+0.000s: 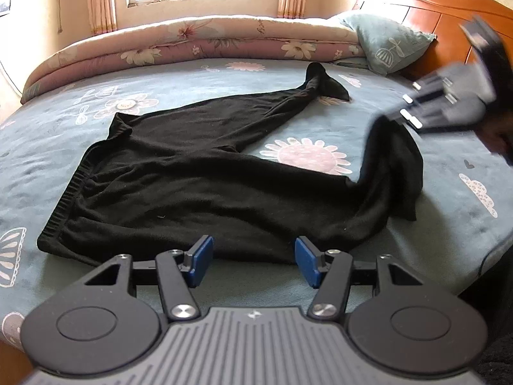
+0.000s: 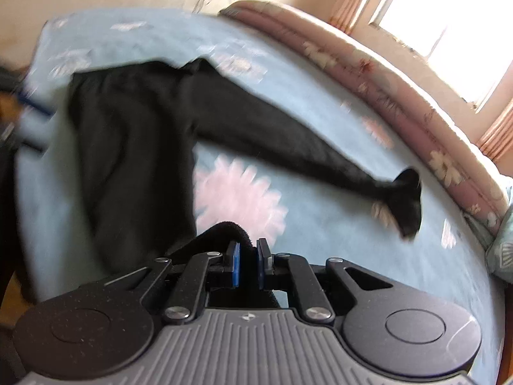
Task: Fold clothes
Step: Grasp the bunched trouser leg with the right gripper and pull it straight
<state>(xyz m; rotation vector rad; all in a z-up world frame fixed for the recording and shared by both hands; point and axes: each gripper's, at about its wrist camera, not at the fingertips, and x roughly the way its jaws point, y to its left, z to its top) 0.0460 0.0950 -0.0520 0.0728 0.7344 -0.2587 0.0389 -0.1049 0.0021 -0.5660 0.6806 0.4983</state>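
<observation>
1. Black trousers (image 1: 179,173) lay spread on the bed (image 1: 449,199), legs splayed apart, the waistband toward the bed's left end.
2. The right gripper (image 2: 247,258) was pinched narrow on the hem of the near leg, black cloth between its blue pads.
3. The left gripper (image 1: 253,261) hovered at the bed's near edge, jaws wide and empty, just short of the trousers.
4. The step in hand seemed to be laying the near leg onto the far one; the next move likely called for carrying the hem across while keeping the grip firm.
</observation>
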